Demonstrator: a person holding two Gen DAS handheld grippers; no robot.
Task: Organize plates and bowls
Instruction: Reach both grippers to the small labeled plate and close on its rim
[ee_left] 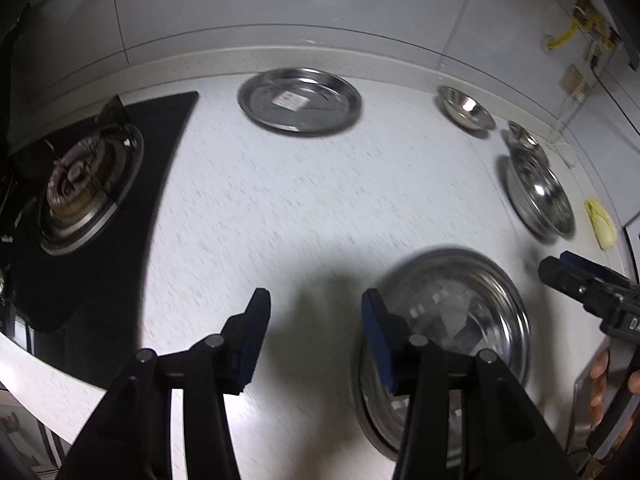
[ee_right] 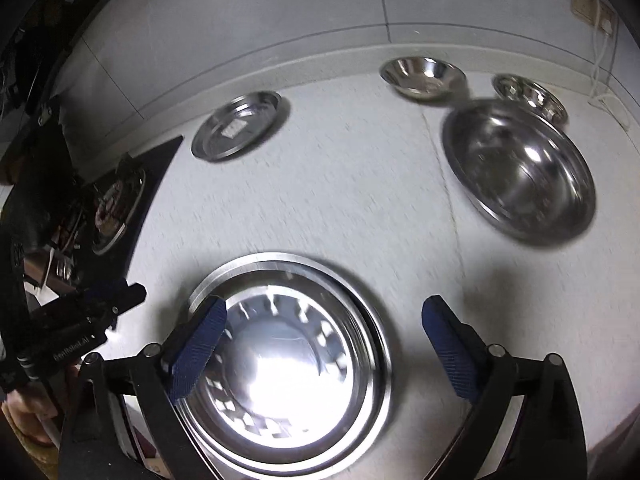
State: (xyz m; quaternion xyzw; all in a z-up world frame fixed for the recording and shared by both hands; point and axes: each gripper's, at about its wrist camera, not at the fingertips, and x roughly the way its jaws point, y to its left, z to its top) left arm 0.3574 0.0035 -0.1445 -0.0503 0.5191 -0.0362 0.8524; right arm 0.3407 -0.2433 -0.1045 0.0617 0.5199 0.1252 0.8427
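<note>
My left gripper (ee_left: 314, 334) stands with its jaws apart and nothing between them; only bare white countertop (ee_left: 280, 208) shows in the gap. My right gripper (ee_right: 324, 348) is spread wide, also holding nothing: its left finger overlaps the near stack in the view and its right finger hangs over bare counter, and neither pad presses on the metal. That near stack (ee_right: 292, 364) is steel plates nested one in another, at least two rims showing, flat on the counter at the near edge, just right of my left gripper. On the right, further back, sits a large steel bowl (ee_right: 520, 172), with a small steel bowl (ee_right: 530, 94) close behind it; whether they touch I cannot tell. A second small bowl (ee_right: 422, 74) stands against the back ledge, left of that pair. A single steel plate (ee_right: 238, 124) with a pale label at its centre lies at the far left by the ledge, apart from the rest. A black gas hob (ee_left: 92, 184) occupies the left end of the counter. Both views are blurred.
</note>
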